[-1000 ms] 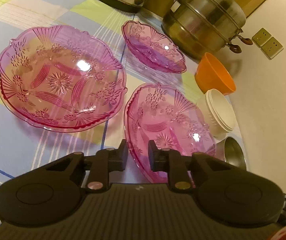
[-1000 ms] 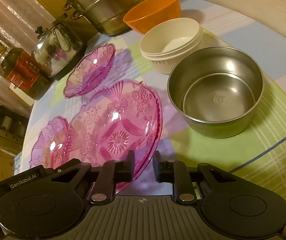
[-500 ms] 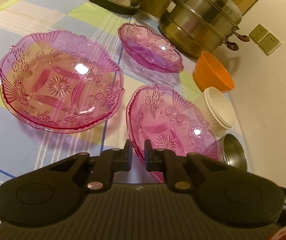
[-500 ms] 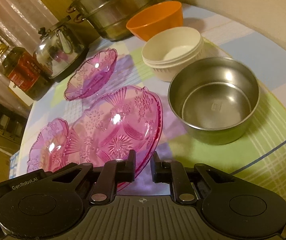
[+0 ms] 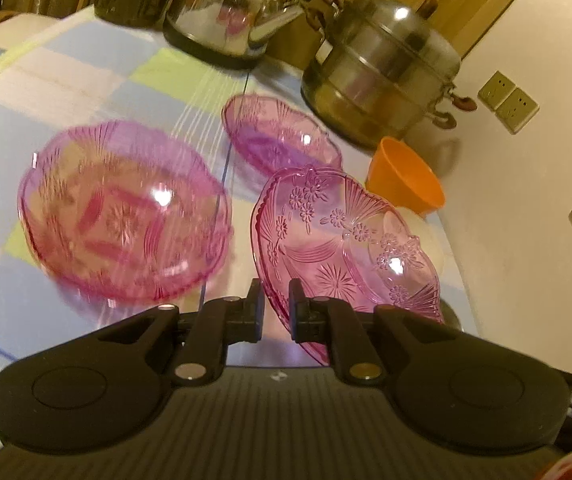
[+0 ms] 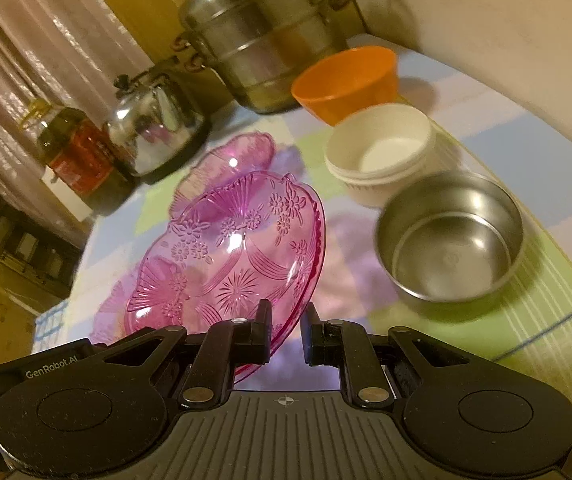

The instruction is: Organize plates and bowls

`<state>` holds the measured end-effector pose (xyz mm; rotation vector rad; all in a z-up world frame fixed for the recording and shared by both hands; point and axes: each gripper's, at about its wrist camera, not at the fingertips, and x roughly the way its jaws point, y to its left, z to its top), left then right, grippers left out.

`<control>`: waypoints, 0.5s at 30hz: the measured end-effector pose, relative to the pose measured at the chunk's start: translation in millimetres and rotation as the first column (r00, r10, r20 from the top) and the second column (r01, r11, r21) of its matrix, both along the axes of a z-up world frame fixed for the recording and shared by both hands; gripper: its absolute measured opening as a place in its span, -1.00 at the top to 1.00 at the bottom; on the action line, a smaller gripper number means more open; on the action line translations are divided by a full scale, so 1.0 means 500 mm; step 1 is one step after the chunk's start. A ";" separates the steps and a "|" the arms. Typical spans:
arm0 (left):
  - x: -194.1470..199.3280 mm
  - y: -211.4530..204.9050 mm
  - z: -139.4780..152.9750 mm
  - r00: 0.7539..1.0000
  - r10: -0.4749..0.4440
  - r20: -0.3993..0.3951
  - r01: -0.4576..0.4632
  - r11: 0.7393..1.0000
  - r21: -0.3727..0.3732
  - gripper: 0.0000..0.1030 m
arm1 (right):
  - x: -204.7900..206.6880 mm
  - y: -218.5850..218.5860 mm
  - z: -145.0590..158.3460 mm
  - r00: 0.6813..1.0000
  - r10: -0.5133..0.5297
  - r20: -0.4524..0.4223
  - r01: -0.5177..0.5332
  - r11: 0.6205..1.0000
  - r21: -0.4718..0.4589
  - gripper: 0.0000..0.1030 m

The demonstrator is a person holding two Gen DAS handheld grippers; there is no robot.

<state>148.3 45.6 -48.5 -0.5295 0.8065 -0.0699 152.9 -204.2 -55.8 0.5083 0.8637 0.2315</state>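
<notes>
While both grippers close on opposite edges of the same pink glass plate (image 5: 346,248), the plate is tilted and raised above the checked tablecloth (image 5: 86,80). The left gripper (image 5: 276,312) has its two fingers pinched on the near rim of the plate, and the right gripper (image 6: 286,334) holds the rim at the other side in the same way. A larger pink bowl (image 5: 124,216) stands just beside the plate on the left, blurred, and a smaller pink dish (image 5: 280,134) lies behind it. Near the wall stand an orange bowl (image 6: 346,82), stacked white bowls (image 6: 380,152) and a steel bowl (image 6: 450,242). Behind them are a steamer pot (image 5: 382,68) and a kettle (image 5: 230,8).
</notes>
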 end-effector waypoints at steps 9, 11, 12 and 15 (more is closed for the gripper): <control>0.113 0.030 0.051 0.999 -0.001 0.037 0.000 0.999 0.033 0.78 | 0.135 0.043 0.044 0.999 0.036 0.039 -0.036 0.999 0.001 0.71; 0.149 0.037 0.052 0.999 0.004 0.041 -0.006 1.000 0.030 0.78 | 0.175 0.053 0.045 0.998 0.042 0.036 -0.042 0.999 0.001 0.71; 0.164 0.041 0.050 0.999 0.007 0.040 -0.008 1.000 0.029 0.78 | 0.197 0.058 0.043 0.998 0.045 0.034 -0.045 0.999 0.001 0.71; 0.216 0.050 0.040 0.999 0.017 0.035 -0.017 1.000 0.024 0.78 | 0.253 0.070 0.037 0.998 0.053 0.025 -0.053 0.999 -0.007 0.71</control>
